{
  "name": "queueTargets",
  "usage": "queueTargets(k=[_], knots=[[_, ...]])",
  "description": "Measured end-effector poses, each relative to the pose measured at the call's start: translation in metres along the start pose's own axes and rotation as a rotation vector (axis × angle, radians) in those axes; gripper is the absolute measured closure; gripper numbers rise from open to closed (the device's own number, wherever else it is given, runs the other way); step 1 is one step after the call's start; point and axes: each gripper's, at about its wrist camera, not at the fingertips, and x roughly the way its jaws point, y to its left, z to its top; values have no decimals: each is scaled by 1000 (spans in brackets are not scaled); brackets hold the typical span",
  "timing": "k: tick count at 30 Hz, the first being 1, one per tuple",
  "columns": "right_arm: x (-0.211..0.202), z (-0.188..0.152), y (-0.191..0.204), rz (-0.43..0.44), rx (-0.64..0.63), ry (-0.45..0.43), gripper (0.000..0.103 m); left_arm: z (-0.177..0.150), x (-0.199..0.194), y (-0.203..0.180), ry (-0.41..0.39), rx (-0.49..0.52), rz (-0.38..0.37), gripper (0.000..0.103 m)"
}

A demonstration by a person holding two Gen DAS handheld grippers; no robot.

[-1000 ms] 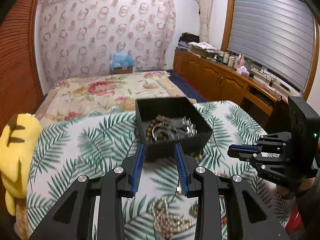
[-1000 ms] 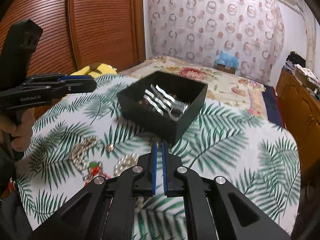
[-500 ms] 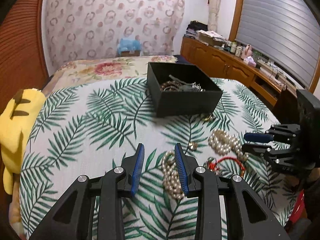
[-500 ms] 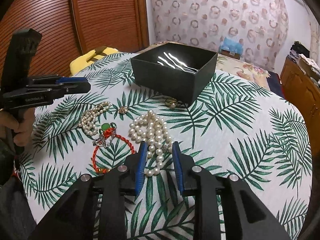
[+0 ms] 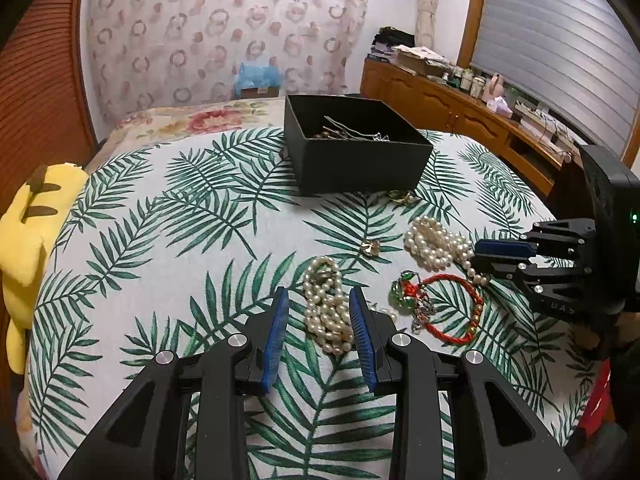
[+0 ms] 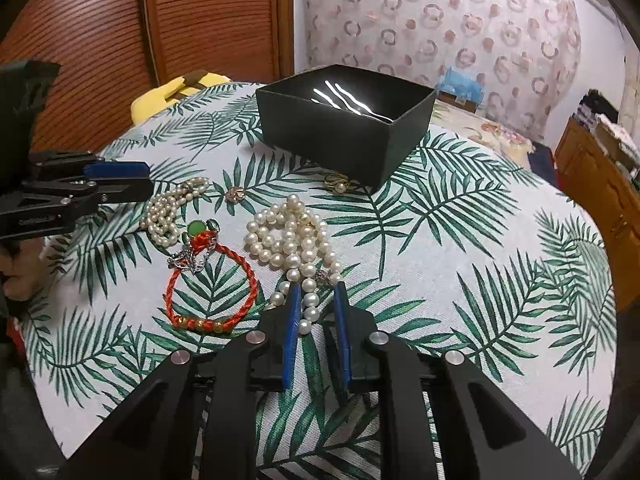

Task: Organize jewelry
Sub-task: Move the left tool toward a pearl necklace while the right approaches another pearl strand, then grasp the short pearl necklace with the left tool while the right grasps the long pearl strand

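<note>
A black open box [image 5: 356,148] with hairpins and beads inside stands at the far side of the palm-print cloth; it also shows in the right wrist view [image 6: 344,120]. My left gripper [image 5: 320,300] is open, its jaws either side of a small-pearl strand [image 5: 326,312]. My right gripper [image 6: 316,292] is open around the tail of a large-pearl necklace [image 6: 292,240]. A red cord bracelet [image 6: 212,280] with a green charm [image 6: 196,228] lies between the two strands. A small gold earring [image 6: 234,194] and a gold pearl ring [image 6: 338,184] lie near the box.
A yellow plush toy [image 5: 24,248] sits at the cloth's left edge. A bed with a floral cover [image 5: 192,120] lies behind. Wooden cabinets [image 5: 460,108] run along the right wall, and a wooden slatted door [image 6: 140,40] is at the left.
Both grippers have drawn back from the box and come down low over the jewelry. The right gripper has opened; it was shut a second ago. Each now straddles a pearl strand.
</note>
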Motion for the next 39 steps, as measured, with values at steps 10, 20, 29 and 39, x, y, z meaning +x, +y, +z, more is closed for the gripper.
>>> queueTargets(k=[10,20,29,39], knots=[[0,0,0,-5,2,-1,86,-6,10,4,47,-14,43,75],[0,0,0,-4,4,-2,86,-3,13,5,65,-1,67,80],[0,-1,-1,6,12,-3,86,1,16,10,82,-10,49,94],[0,-1,-1,8,14,-3,86,-1,18,2,82,40,77,93]])
